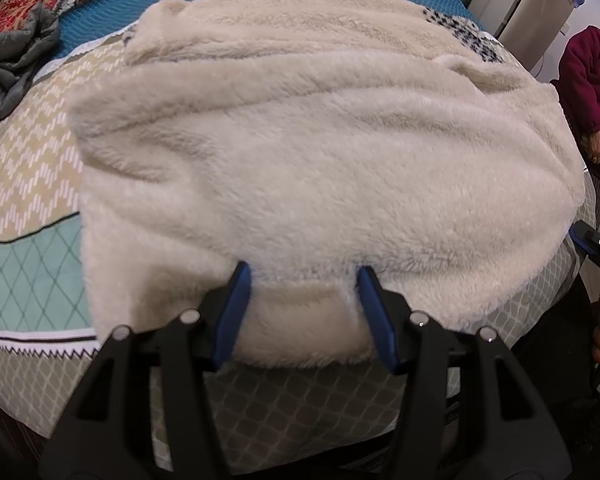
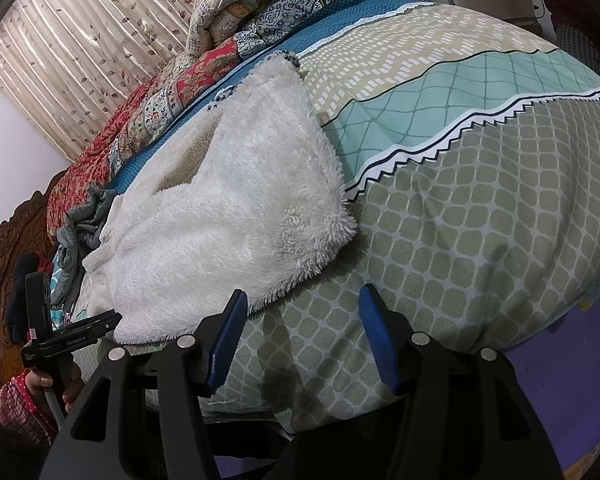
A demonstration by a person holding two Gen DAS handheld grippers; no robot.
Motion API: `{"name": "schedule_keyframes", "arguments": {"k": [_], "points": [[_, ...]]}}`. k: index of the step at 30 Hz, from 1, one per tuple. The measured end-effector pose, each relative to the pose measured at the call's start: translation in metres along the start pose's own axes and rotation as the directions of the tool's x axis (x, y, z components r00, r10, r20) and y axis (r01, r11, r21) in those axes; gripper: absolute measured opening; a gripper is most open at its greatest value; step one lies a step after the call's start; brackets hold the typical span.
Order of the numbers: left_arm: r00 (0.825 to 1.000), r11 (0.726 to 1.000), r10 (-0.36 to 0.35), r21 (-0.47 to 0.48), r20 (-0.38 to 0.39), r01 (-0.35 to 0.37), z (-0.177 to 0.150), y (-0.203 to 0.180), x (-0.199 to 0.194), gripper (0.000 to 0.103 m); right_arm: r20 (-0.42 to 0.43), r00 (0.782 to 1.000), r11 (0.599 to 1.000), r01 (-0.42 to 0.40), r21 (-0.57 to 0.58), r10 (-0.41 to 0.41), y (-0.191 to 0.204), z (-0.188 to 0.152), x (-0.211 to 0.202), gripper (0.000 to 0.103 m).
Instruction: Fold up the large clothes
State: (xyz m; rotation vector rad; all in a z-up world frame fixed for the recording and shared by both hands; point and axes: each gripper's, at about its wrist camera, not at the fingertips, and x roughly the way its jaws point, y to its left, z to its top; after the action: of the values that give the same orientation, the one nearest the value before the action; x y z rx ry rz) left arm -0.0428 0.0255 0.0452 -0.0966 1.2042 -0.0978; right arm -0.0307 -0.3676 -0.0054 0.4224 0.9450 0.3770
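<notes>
The bed (image 2: pixel 480 208), wide and covered by a patterned sheet in bands of grey-green lattice, teal diamond grid, beige chevron and deep blue, fills most of both views. On it lies the cream-white fluffy fleece garment (image 1: pixel 300 152), a large plush piece spread flat over the sheet with soft creases running across it and a dark speckled trim showing at its far edge; seen from the right wrist the same garment (image 2: pixel 220 220) sits toward the left part of the bed, its near corner close to the bed's front edge. Behind it a heap of floral patchwork quilts (image 2: pixel 172 92) in red and blue is bunched along the far side, with a crumpled grey cloth (image 1: pixel 8 64) beside the heap and a beige leaf-print curtain (image 2: pixel 80 48) hanging beyond. A carved dark wooden headboard (image 2: pixel 0 264) stands at the left edge of the right-wrist view. A person in a maroon jacket (image 1: pixel 592 92) stands at the bed's right side. The left tool (image 1: pixel 304 280), black with blue pads, hovers with its fingers spread over the near hem of the fleece; a fold of fleece bulges between the pads, but whether they press on it cannot be told. The right tool (image 2: pixel 302 304) is spread apart over bare sheet just beside the garment's corner, holding nothing.
</notes>
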Motion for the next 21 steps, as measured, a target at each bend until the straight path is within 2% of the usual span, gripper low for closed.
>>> {"name": "schedule_keyframes", "arguments": {"k": [21], "points": [[1.000, 1.000, 0.003, -0.005, 0.005, -0.003, -0.0015, -0.0016, -0.0005, 0.054, -0.005, 1.000, 1.000, 0.021, -0.014, -0.021, 0.0064, -0.0020, 0.0028, 0.049]]}}
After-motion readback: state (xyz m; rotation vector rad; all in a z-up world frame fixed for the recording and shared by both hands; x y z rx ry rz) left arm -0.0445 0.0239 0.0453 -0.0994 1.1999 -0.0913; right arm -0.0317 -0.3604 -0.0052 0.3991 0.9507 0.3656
